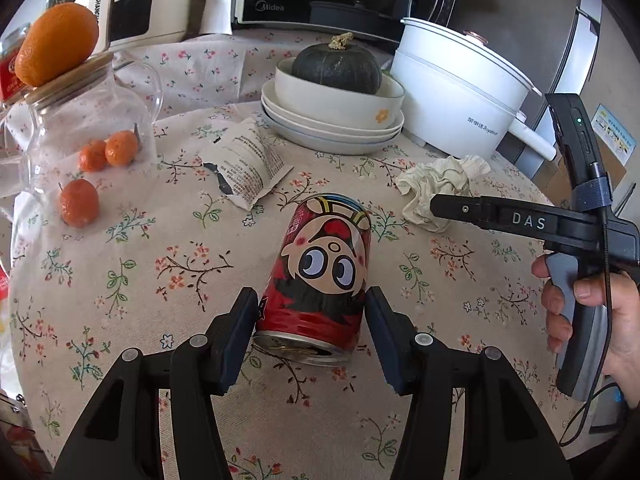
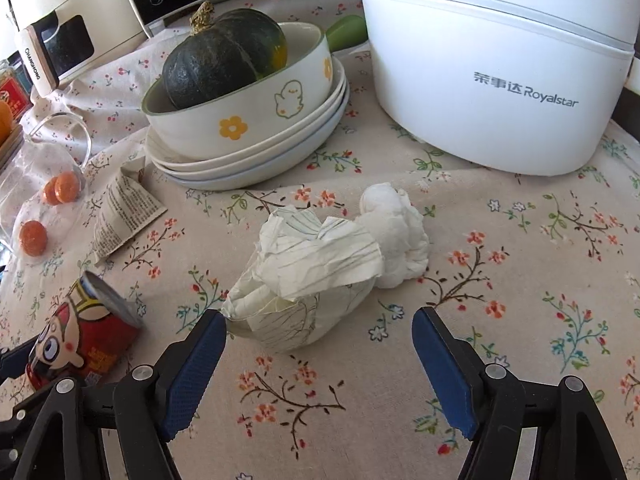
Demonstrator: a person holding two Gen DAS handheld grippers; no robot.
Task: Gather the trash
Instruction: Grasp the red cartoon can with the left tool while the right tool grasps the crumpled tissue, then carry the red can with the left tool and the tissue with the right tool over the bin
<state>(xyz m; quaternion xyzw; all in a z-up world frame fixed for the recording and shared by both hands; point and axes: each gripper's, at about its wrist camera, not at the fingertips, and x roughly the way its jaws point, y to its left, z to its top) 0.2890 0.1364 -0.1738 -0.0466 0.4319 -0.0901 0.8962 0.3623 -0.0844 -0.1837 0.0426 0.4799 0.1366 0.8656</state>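
A red drink can (image 1: 320,280) with a cartoon face lies on its side on the floral tablecloth. My left gripper (image 1: 310,304) is open with a finger on each side of the can's near end, the left pad close to or touching it. A crumpled white paper wad (image 2: 324,268) lies just ahead of my right gripper (image 2: 320,324), which is open and empty; its left fingertip (image 2: 212,328) touches the wad's edge. The wad (image 1: 436,188) and the right gripper's side also show in the left wrist view. A torn printed wrapper (image 1: 250,164) lies beyond the can. The can (image 2: 84,340) shows at the right wrist view's lower left.
A stack of white plates and a bowl (image 1: 332,116) holding a dark green pumpkin (image 1: 336,66) stands at the back. A white Royalstar pot (image 2: 492,60) stands at the right. A glass jar (image 1: 84,132) with an orange on its lid and small oranges (image 1: 78,202) are at the left.
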